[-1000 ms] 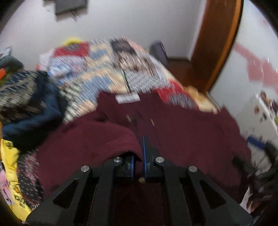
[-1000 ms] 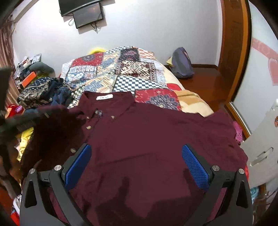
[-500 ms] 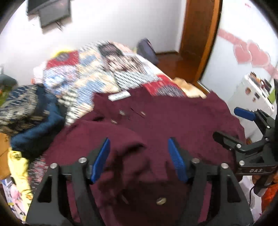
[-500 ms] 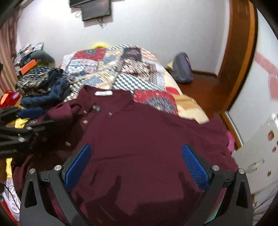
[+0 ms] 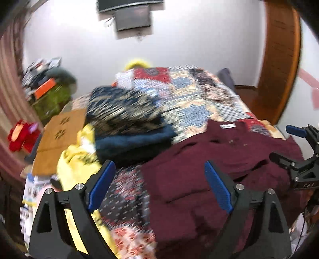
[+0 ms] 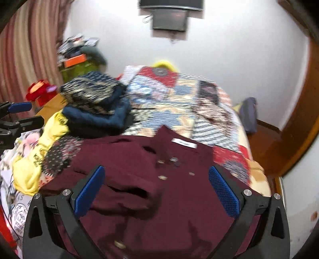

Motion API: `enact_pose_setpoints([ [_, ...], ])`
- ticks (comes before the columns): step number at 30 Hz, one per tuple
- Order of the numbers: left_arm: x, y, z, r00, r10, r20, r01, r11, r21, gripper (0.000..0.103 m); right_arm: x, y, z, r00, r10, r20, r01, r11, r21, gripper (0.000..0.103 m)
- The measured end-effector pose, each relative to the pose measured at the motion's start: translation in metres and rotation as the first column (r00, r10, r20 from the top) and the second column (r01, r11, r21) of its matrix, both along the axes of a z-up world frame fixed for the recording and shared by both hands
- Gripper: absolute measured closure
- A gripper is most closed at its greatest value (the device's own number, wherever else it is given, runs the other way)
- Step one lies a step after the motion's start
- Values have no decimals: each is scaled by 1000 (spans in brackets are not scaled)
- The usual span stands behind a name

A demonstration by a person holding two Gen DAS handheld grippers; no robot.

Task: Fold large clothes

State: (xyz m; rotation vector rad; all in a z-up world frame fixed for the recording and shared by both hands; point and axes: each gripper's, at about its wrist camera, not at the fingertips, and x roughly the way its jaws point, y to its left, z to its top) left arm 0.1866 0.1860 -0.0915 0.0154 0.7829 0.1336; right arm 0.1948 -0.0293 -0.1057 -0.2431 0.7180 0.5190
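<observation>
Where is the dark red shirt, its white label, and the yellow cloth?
dark red shirt (image 6: 179,199), right wrist view, on its front panel.
white label (image 6: 184,143), right wrist view, middle of the tag at the collar.
yellow cloth (image 5: 79,159), left wrist view, on its crumpled middle.

Patchwork quilt (image 6: 179,103), wall-mounted screen (image 6: 169,19), striped curtain (image 6: 30,49), wooden door frame (image 5: 279,59)

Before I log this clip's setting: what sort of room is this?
Most likely a bedroom. A bed with a patchwork quilt fills the middle, a maroon shirt lies spread on it beside a pile of clothes, and a screen hangs on the wall.
</observation>
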Motion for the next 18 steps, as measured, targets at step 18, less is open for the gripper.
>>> enact_pose_setpoints([
  [18,-25,86,-108,973,120,-197,-144,983,-113,12,7,166,-112,904,322,-280,-412,828,-380,7],
])
